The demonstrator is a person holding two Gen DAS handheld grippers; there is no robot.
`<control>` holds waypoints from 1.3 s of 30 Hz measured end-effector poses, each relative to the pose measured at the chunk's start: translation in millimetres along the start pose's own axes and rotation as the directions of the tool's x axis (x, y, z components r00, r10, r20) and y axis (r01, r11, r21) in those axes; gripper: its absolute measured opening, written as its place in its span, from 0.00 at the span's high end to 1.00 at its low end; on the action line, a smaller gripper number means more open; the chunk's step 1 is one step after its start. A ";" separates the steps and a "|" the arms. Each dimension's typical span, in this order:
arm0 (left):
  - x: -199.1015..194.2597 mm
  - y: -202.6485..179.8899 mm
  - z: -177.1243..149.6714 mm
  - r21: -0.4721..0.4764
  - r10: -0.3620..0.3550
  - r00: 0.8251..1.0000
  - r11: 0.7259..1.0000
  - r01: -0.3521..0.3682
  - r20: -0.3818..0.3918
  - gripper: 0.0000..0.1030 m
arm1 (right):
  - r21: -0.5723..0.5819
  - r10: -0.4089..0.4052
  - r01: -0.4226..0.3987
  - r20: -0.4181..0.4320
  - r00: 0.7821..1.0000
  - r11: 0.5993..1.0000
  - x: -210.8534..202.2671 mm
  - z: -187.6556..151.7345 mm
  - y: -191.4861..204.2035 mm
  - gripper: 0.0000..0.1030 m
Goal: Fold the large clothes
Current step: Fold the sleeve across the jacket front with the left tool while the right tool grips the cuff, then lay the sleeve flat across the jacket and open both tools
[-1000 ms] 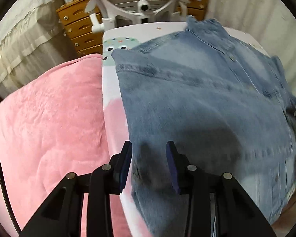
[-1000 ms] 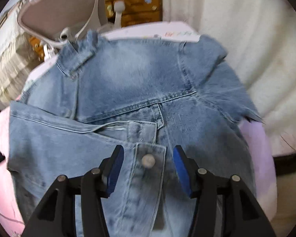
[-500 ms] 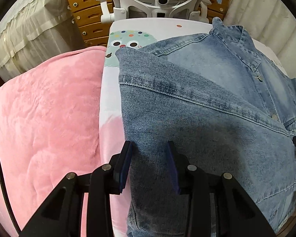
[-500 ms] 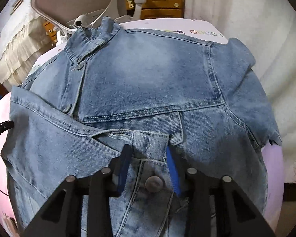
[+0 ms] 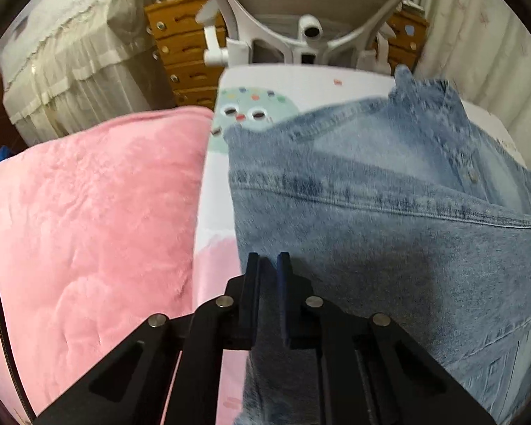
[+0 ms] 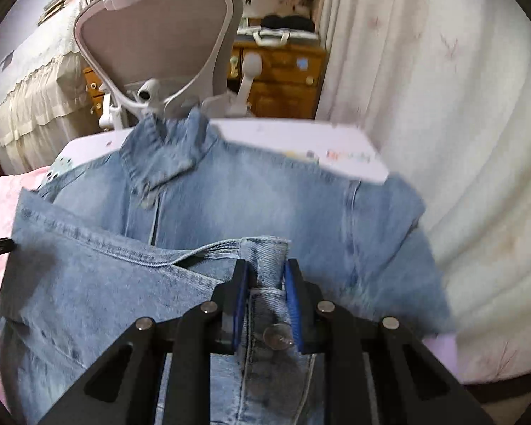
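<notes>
The jacket (image 6: 230,205), light blue denim, lies spread on the worktop (image 5: 283,81), a white surface printed with a cartoon figure. Its collar (image 6: 159,148) points toward the far edge, where a chair (image 6: 159,42) with a grey mesh back stands against the worktop. One shoulder overhangs the far right corner of the worktop in the right wrist view.

The left gripper (image 5: 268,265) has its fingers (image 5: 253,283) drawn close together, pinching the left edge of the jacket; denim passes between them and runs down toward the camera. A stitched seam crosses the fabric just beyond the grip.

The right gripper (image 6: 263,279) has its blue-padded fingers (image 6: 292,294) clamped on a narrow strip of the jacket. The cuff end (image 6: 263,248) of that strip stands up above the fingertips, and a metal button (image 6: 279,336) sits between the fingers near their base. The tip of the left gripper is visible at the left margin of this view, at the jacket's edge.

A pink blanket (image 5: 81,230) lies just beside the worktop on the left, touching its side. A wooden drawer chest (image 5: 184,53) stands behind the chair. A white curtain (image 6: 442,106) hangs on the right. Both views are somewhat blurred.
</notes>
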State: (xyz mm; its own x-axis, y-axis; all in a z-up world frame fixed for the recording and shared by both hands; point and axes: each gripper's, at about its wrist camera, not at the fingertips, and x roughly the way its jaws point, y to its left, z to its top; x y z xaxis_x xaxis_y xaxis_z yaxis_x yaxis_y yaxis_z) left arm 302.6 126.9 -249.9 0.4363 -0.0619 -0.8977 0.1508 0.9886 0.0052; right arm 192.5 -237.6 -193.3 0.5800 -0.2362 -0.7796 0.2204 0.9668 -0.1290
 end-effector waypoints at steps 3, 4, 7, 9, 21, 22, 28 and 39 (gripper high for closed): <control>-2.9 -0.7 5.6 -0.006 0.017 1.000 1.000 -0.017 0.020 0.94 | -0.025 -0.022 0.023 0.048 0.999 0.999 1.8 15.9 5.5 0.80; -2.9 -1.1 7.7 -0.003 0.019 1.000 1.000 -0.019 0.024 0.94 | -0.028 -0.031 0.033 0.067 0.997 0.999 4.4 22.5 6.9 0.80; 1.7 -2.0 14.1 0.005 0.028 0.999 1.000 -0.028 0.016 0.94 | -0.026 -0.046 0.048 0.075 0.996 0.998 21.0 32.0 11.8 0.80; 8.6 -2.6 18.9 0.008 0.032 1.000 0.999 -0.032 -0.001 0.94 | -0.042 -0.058 0.061 0.066 0.996 0.997 34.7 34.0 17.9 0.80; 51.0 -21.5 44.9 0.135 0.095 0.992 0.987 -0.084 -0.077 0.76 | -0.047 -0.095 0.091 -0.082 0.992 0.995 61.0 34.9 20.0 0.81; 50.8 -22.1 44.4 0.147 0.097 0.993 0.985 -0.086 -0.072 0.76 | -0.053 -0.087 0.083 -0.088 0.992 0.995 56.7 30.6 21.2 0.81; 49.0 -15.0 43.7 0.154 0.135 0.989 0.980 -0.124 -0.058 0.97 | -0.067 -0.059 0.051 -0.119 0.991 0.996 35.8 4.4 24.8 0.81; 4.2 -17.4 19.6 0.168 0.121 0.993 0.979 -0.118 -0.007 0.34 | 0.053 0.060 -0.051 -0.182 0.981 0.997 -0.7 -26.2 16.0 0.67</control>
State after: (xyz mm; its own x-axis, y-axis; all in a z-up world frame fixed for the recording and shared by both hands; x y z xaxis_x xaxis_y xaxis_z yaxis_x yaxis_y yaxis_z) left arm 319.2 106.7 -245.2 0.4448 0.0594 -0.8936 0.2452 0.9516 0.1854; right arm 175.0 -219.5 -210.9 0.4395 -0.1558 -0.8846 0.2316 0.9712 -0.0560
